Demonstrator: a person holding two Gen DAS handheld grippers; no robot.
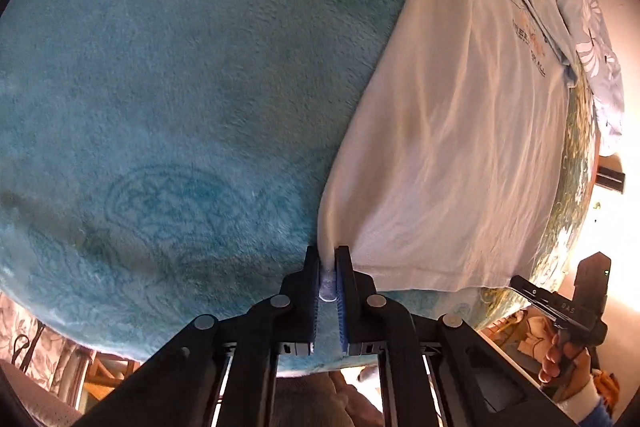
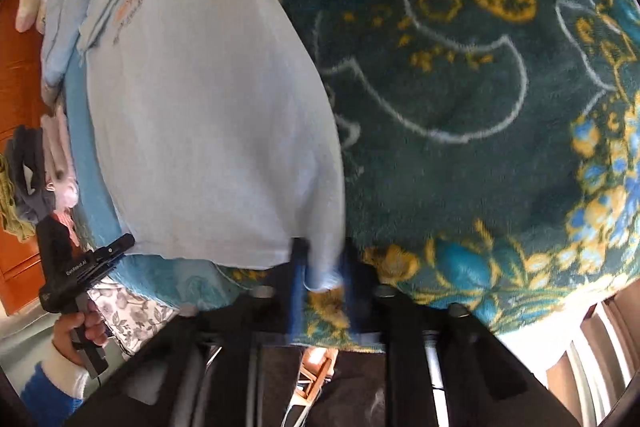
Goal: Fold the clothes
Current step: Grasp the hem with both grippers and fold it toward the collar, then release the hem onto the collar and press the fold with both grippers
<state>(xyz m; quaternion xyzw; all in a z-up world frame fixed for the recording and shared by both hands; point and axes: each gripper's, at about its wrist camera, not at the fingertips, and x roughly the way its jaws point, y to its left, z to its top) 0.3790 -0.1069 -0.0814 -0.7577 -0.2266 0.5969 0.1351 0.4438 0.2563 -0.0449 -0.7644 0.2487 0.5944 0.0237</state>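
Note:
A white T-shirt (image 1: 460, 127) with a small chest print lies flat on a plush blue blanket (image 1: 160, 67). My left gripper (image 1: 328, 257) is shut on the shirt's near hem corner, and the cloth is bunched between its blue pads. In the right wrist view the same T-shirt (image 2: 200, 107) lies on the dark teal, yellow-patterned part of the blanket (image 2: 440, 87). My right gripper (image 2: 324, 255), blurred, is shut on the other hem corner. Each view also shows the other gripper at the hem: the right gripper (image 1: 520, 285) and the left gripper (image 2: 124, 241).
A floral light-blue cloth (image 1: 596, 67) lies beyond the shirt's collar. A small pile of pink and grey clothes (image 2: 52, 167) sits at the blanket's left edge by an orange wooden panel (image 2: 16, 67). The blanket's near edge drops off just behind both grippers.

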